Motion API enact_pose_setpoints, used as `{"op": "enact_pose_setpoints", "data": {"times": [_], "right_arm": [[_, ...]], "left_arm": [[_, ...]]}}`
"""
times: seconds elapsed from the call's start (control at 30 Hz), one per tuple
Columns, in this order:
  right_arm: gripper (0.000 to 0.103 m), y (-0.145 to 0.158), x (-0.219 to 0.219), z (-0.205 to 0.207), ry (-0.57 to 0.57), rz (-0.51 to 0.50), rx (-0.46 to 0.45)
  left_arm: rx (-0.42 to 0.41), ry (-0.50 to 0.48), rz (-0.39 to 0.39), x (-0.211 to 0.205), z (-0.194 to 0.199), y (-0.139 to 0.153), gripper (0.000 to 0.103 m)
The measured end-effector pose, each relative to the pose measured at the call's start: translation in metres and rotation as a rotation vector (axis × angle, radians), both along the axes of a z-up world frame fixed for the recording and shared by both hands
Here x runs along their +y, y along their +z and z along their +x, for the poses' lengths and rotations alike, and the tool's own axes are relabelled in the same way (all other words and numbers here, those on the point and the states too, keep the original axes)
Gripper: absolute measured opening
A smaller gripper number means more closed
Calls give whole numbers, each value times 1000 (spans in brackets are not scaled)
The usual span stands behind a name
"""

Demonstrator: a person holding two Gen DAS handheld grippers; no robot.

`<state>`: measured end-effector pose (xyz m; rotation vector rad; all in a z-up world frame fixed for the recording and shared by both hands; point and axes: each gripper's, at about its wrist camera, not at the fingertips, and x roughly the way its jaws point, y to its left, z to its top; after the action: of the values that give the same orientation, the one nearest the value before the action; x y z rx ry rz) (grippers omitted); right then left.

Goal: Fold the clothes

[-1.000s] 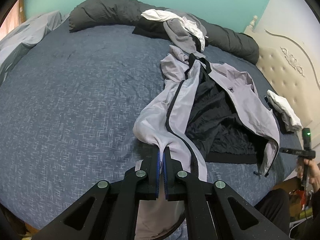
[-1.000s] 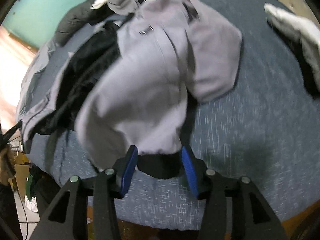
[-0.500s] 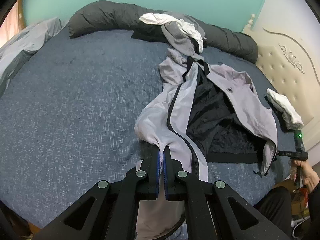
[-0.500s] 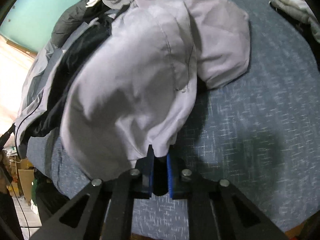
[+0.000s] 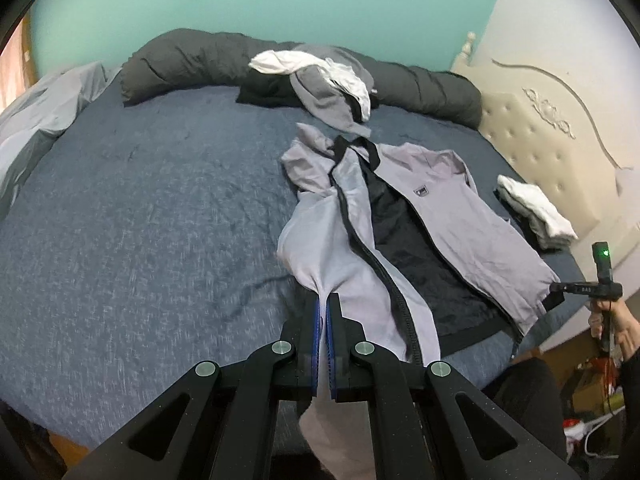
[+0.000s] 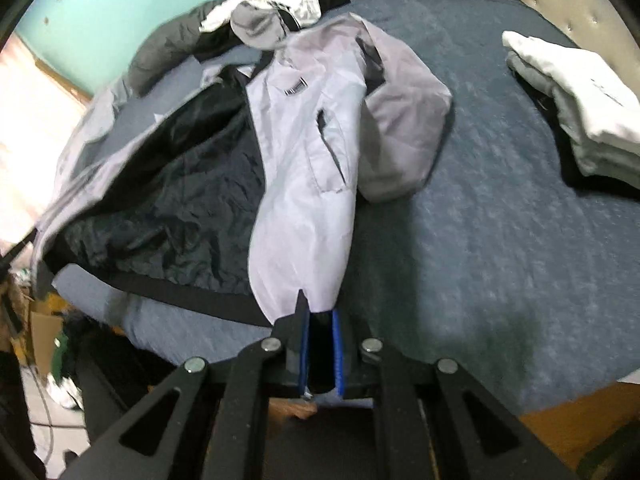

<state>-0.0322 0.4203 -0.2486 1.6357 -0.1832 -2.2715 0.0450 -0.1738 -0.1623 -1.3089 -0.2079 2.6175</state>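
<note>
Both grippers point steeply down over the bed (image 5: 140,208), each clamped on a bottom corner of the grey jacket (image 5: 472,216), which lies open with its dark lining up. The left gripper (image 5: 322,308) is pressed nearly flat on the hem of the jacket's left front. The right gripper (image 6: 319,320) is pinched on the right front's hem, a fold of cloth between its blue pads. A small dark chest badge (image 5: 419,191) shows; its lettering is unreadable.
</note>
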Motion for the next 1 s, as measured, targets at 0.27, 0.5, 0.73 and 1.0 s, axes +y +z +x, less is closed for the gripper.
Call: {"op": "enact_pose_setpoints", "data": {"times": [0.27, 0.5, 0.73, 1.0], "right_arm": [[19, -19, 19, -4, -128, 97, -22], [33, 27, -29, -23, -100, 37, 136], [47, 2, -141, -52, 55, -164, 25], [56, -55, -268, -55, 144, -304, -152]], "left_arm": [[-97, -43, -3, 20, -17, -39, 3], [-156, -75, 30, 45, -41, -74, 3], [-203, -68, 45, 50, -54, -97, 4], [-228, -28, 59, 30, -58, -101, 24]]}}
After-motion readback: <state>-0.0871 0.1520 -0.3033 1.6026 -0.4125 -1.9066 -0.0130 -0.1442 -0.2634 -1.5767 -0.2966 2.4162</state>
